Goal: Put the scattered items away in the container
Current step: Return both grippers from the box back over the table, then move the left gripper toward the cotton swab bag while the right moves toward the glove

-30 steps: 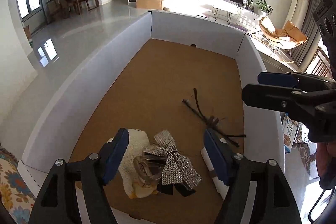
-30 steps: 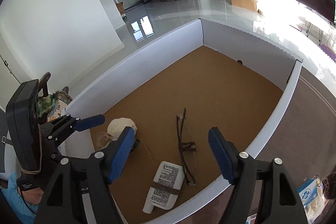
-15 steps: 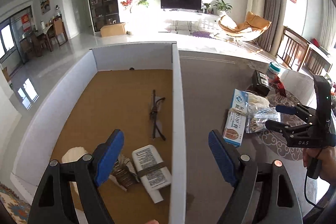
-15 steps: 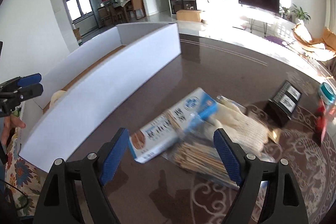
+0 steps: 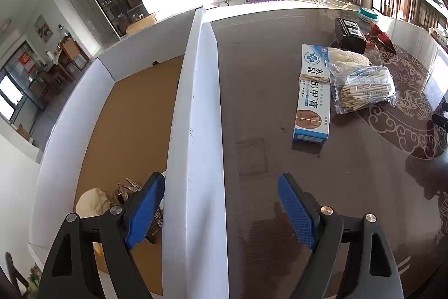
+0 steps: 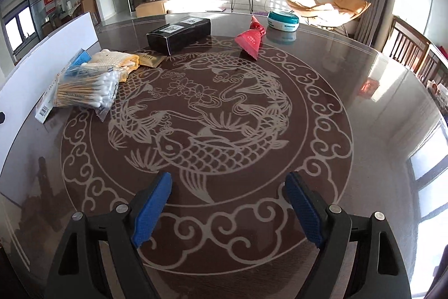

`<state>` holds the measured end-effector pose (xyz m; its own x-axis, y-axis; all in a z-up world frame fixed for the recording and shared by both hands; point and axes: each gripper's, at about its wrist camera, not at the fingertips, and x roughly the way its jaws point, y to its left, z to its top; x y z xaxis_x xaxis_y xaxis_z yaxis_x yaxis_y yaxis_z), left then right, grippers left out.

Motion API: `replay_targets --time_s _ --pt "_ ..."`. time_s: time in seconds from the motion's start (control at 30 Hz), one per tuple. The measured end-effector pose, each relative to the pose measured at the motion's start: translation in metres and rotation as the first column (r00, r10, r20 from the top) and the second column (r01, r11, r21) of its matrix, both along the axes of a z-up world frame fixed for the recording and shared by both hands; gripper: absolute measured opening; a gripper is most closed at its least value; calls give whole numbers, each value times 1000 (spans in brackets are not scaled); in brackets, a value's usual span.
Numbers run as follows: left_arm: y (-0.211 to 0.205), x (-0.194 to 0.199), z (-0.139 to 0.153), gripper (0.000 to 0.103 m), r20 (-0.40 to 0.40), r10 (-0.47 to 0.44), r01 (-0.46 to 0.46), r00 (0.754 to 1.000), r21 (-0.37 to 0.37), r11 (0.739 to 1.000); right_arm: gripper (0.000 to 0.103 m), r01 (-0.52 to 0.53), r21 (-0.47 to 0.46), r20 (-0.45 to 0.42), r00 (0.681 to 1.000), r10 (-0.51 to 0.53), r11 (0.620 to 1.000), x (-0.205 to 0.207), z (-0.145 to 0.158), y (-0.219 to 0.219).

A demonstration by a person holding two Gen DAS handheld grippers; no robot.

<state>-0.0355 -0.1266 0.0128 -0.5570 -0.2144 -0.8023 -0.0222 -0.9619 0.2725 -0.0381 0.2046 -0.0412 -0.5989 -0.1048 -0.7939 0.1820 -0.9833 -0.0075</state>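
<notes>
The task looks partly done. Inside the white cardboard box (image 5: 196, 131), at its near end, lie a cream knitted piece (image 5: 91, 203) and a sparkly bow (image 5: 130, 185). On the dark table (image 6: 322, 108) to the box's right, much is left: a blue-and-white ointment carton (image 5: 312, 91), a clear bag of cotton swabs (image 6: 84, 88), a cream glove (image 6: 117, 60), a gold sachet (image 6: 149, 59), a black box (image 6: 179, 31), a red scraper (image 6: 250, 39) and a teal tin (image 6: 282, 18) at the far side.

The left gripper (image 5: 221, 210) straddles the box's right wall, wide open and empty. The right gripper (image 6: 226, 208), jaws just opened wider, holds nothing above the fish pattern.
</notes>
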Motion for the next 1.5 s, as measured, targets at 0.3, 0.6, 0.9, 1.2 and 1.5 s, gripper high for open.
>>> replay_targets --time_s 0.3,0.6,0.9,1.2,1.5 --pt "4 20 6 82 -30 16 -15 999 27 1000 97 -13 17 17 1000 13 1000 -6 -7 -9" --pt "69 57 92 103 -425 -58 74 903 21 997 103 -1 9 31 1000 1 1000 -8 -10 -7" --pt "142 2 -27 103 -79 -148 163 986 230 959 103 -1 9 31 1000 0 1000 -8 -10 -7" --pt "136 -5 -70 103 -8 -96 94 995 270 958 103 -1 8 31 1000 0 1000 -8 -9 -7" --pt "133 -2 -68 103 -33 -77 83 996 273 959 103 -1 8 32 1000 0 1000 -8 -9 -7"
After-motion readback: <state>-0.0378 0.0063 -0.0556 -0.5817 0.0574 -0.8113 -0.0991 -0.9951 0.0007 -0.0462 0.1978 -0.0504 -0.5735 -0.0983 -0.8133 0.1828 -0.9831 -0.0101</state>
